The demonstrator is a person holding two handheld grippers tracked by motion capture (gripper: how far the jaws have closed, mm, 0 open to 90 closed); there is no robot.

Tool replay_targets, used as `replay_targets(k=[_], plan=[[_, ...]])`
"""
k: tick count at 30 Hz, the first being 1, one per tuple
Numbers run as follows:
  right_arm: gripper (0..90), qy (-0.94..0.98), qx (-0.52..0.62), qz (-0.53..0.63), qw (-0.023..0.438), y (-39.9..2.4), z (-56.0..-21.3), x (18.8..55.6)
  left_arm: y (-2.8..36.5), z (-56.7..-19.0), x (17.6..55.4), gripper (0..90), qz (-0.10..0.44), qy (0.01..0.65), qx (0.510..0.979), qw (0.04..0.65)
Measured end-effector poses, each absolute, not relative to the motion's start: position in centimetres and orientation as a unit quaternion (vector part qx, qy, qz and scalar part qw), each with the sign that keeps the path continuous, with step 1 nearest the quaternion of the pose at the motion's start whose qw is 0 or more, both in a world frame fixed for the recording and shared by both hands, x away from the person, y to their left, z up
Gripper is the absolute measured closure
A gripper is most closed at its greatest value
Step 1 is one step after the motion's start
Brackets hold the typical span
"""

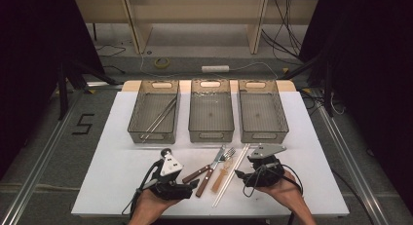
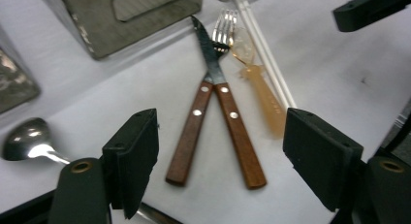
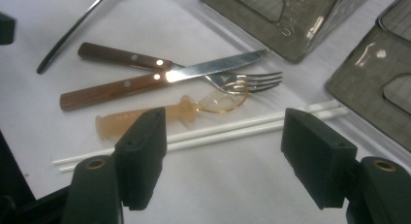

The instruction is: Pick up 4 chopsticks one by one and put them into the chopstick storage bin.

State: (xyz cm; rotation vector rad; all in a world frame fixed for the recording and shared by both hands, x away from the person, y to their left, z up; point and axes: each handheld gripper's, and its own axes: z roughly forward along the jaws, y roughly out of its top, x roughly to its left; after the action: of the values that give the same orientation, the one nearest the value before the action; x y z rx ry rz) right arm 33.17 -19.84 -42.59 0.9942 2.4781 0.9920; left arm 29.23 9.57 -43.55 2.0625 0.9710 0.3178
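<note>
1. We see the cutlery on the worktop at lower centre of the high view: knife point(image 1: 203, 169), fork point(image 1: 213, 169), amber spoon point(image 1: 220, 178), white chopsticks point(image 1: 231, 175).
2. Their long axes run from lower left to upper right, tips toward the bins point(image 1: 211, 117).
3. Both the left gripper point(image 1: 176, 185) and right gripper point(image 1: 243, 175) have jaws wide apart, holding nothing.
4. We judge this the approach step; next, the right jaws must straddle the chopsticks crosswise, then close.

Three grey bins point(image 1: 211, 115) — tape roll point(image 1: 162, 62) beyond
</note>
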Motion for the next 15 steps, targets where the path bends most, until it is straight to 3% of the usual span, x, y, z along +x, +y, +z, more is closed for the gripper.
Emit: replay_targets(k=[15], plan=[[30.2,0.824,0.387,0.38,0.163,-22.0,-42.5,32.5,5.8,-44.9,26.5,33.6,0.101,0.382,0.812,0.429]])
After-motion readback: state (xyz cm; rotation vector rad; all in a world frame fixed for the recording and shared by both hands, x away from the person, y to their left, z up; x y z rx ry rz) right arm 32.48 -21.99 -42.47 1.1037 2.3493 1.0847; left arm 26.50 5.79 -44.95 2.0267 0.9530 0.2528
